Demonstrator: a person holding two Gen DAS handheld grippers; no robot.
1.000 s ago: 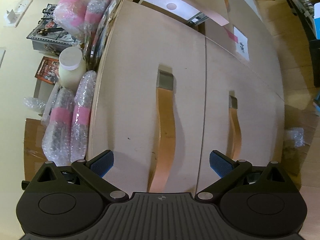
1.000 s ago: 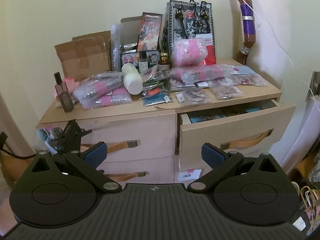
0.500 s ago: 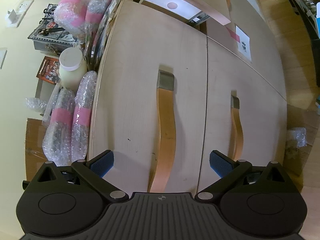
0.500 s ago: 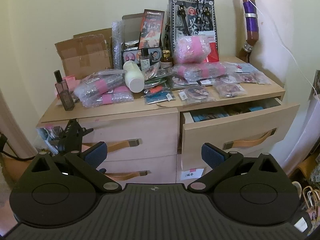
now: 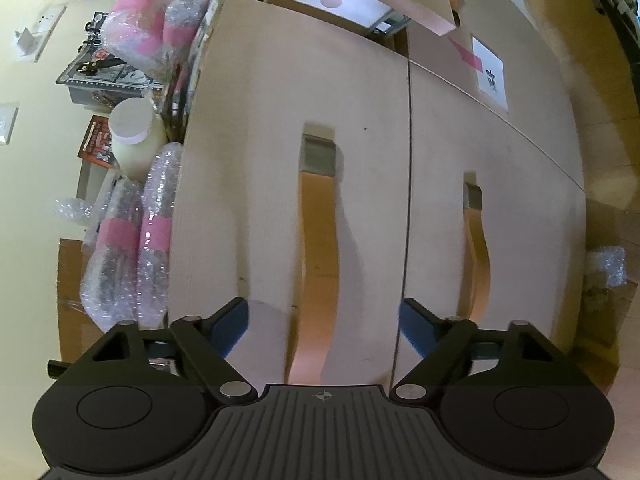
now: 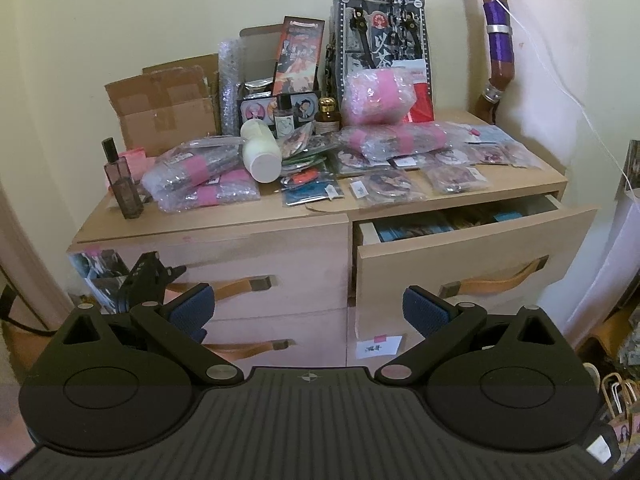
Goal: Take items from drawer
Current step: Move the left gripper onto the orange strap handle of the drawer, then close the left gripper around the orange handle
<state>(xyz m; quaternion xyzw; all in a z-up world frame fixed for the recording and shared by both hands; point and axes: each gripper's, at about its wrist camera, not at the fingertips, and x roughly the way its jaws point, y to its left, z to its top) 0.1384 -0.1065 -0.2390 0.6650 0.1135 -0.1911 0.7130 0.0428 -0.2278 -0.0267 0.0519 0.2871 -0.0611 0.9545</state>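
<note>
one drawer (image 6: pixel 472 256) stands part open at the upper right, items (image 6: pixel 436 222) lying inside.
both claws gape empty: left gripper (image 5: pixel 324 320) at the closed upper-left drawer's strap (image 5: pixel 318 256), right gripper (image 6: pixel 306 312) held back; whether emptying is starting or ending, can't tell.

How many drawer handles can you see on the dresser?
4. Top left handle, by the left hand-held gripper; lower left handle; handle on the open top right drawer; the lower right one shows only in the left wrist view.

open drawer (image 6: pixel 476 256) contents mostly hidden, white label (image 6: pixel 378 347) writing illegible
</note>
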